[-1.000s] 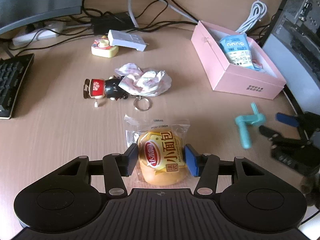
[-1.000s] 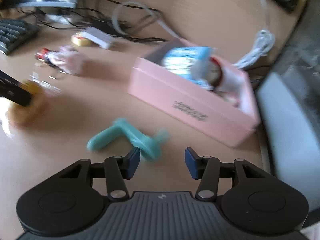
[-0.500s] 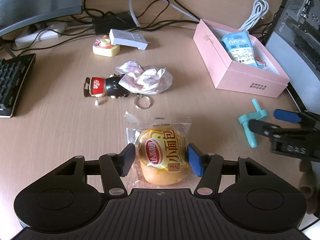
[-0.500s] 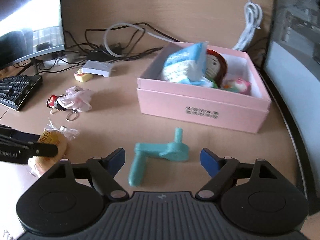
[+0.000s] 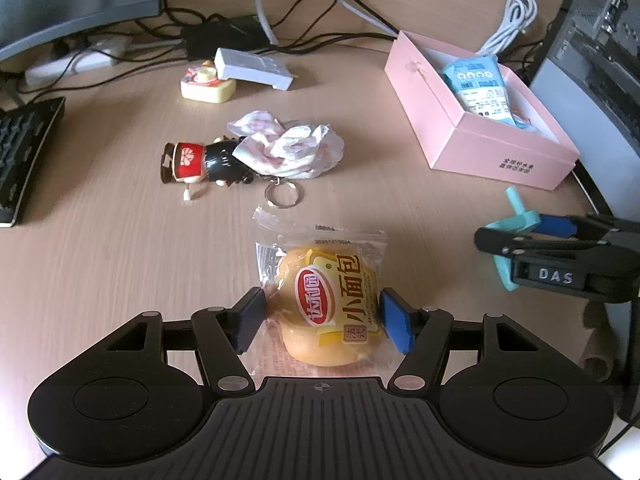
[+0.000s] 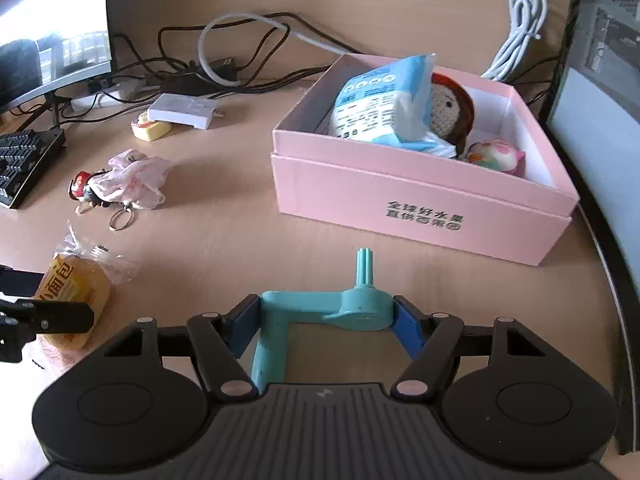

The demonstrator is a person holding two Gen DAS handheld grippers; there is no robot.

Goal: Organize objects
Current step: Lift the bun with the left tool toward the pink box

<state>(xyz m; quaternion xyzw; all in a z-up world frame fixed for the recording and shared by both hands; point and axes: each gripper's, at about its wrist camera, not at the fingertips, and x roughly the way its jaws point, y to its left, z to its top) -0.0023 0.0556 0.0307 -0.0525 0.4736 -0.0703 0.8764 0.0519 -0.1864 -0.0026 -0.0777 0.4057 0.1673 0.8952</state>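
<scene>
Crank (image 6: 360, 308): lying flat on the desk (image 6: 220, 240), just in front of the box (image 6: 400, 200), stub pointing toward it. Being pinched end to end inside the right gripper (image 6: 326, 322), one pad at the elbow, the other against the round hub. Jaws having just been closing with the crank between them, now looking clenched on it.

Judging the step as the grasp, with the lift not yet begun. Next move calling for raising the crank above the box's near wall and setting it into whatever room is remaining beside the packet (image 6: 380, 108) and doll (image 6: 452, 108).

Further out, left gripper (image 5: 322, 320) straddling the bun (image 5: 332, 308) on the desk. Jaws having just been opening, standing released around the bun, the left pad showing a gap.
</scene>
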